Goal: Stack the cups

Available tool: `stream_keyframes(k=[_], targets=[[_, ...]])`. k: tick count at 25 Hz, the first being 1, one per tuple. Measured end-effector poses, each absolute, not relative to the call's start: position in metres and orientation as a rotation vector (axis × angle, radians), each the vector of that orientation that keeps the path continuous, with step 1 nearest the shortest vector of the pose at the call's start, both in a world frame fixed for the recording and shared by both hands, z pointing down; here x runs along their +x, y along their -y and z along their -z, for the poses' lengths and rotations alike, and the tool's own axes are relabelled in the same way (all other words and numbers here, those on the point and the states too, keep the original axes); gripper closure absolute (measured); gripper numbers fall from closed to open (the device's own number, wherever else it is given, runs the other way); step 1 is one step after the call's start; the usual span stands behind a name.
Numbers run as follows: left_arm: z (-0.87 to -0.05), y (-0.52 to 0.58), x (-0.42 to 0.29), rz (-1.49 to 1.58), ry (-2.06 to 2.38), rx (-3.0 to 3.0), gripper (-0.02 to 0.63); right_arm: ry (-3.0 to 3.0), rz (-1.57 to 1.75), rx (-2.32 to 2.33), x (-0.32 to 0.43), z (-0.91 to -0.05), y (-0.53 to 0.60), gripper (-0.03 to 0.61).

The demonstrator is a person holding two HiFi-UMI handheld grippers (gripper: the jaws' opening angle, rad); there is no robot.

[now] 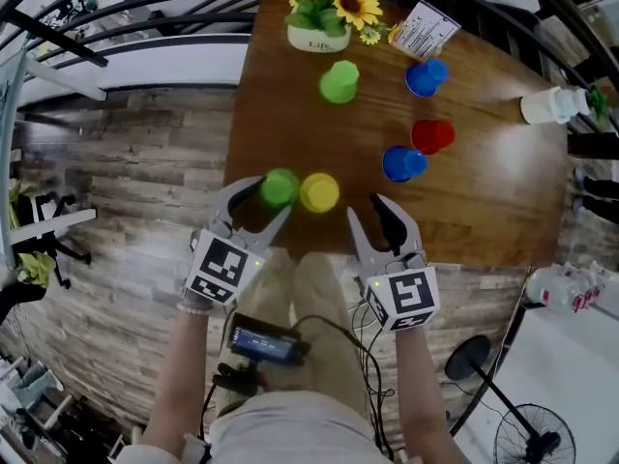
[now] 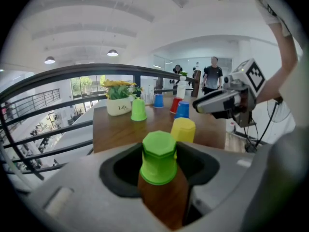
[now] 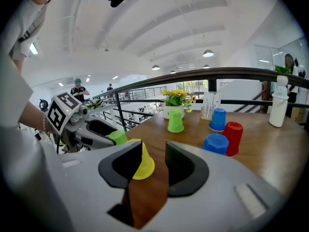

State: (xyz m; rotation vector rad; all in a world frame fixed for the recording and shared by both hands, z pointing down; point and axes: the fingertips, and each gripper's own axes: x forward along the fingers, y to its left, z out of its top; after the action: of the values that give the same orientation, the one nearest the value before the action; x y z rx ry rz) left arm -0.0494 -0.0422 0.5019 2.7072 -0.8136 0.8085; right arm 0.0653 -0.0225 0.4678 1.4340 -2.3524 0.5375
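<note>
- At the near edge of the desk [image 1: 464,230], head view: the green cup [image 1: 280,188] stands just beside the yellow cup [image 1: 319,192], inside my left gripper [image 1: 263,199]. A shove could knock either off.
- Left gripper view: jaws apart around the green cup, not pressing. I judge an uneven close might tip it.
- Right gripper view: the right gripper [image 3: 153,163] has its jaws apart and empty. It could bump the yellow cup ahead.

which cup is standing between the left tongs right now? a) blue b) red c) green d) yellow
c: in the left gripper view a green cup stands upside down on the table between the open left tongs, with the yellow cup just behind it.
</note>
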Motion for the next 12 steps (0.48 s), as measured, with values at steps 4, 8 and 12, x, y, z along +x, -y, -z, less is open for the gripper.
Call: stream_keyframes(k=[4, 8, 12], targets=[[-0.499, 0.04, -0.051, -0.798, 0.819, 2.696, 0.388, 2.317, -0.515, 1.485, 0.078, -0.466, 0.027, 0.437], [-0.492, 0.035, -0.056, -0.783, 0.839, 2.688, 0.379, 2.26, -0.498, 1.557, 0.097, -0.465, 0.033, 0.401], [-0.486, 0.033, -0.06, -0.787, 0.863, 2.68, 0.376, 2.171, -0.479, 1.666, 0.124, -0.465, 0.041, 0.375]])
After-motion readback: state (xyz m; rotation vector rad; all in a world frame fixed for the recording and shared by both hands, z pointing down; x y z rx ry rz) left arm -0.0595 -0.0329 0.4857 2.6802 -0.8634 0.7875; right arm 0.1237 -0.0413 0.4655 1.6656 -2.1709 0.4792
